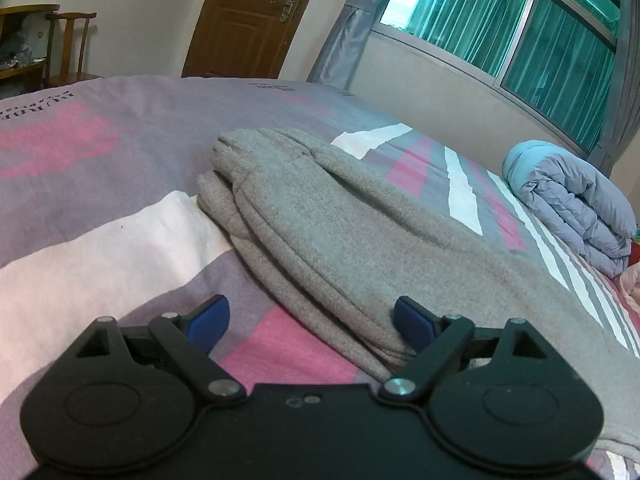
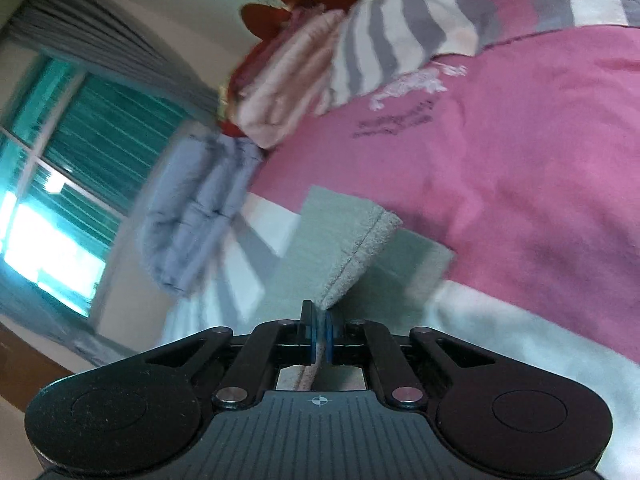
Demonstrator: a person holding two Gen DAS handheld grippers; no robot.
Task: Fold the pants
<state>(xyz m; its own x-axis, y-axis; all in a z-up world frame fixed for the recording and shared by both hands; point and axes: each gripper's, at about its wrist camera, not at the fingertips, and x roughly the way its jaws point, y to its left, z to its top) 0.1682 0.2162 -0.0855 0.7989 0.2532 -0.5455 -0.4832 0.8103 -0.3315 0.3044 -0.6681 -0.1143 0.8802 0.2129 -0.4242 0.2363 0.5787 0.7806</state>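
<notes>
The grey knit pants [image 1: 320, 232] lie along the bed, waistband end far off in the left wrist view. My left gripper [image 1: 312, 320] is open just above them; its right blue pad [image 1: 414, 322] rests over the cloth and its left pad over the bedsheet, with the pants' edge between them and nothing gripped. In the right wrist view my right gripper [image 2: 319, 334] is shut on a hemmed corner of the pants [image 2: 352, 252]. That corner stands lifted off the bed, with another grey layer flat behind it.
The bed carries a sheet [image 1: 100, 208] in pink, purple and white stripes. A folded blue-grey quilt [image 1: 576, 204] lies near the window, also seen as a quilt [image 2: 192, 208] in the right wrist view. Striped pillows [image 2: 360, 52] are at the head. A wooden chair [image 1: 70, 48] and a door [image 1: 248, 16] stand beyond the bed.
</notes>
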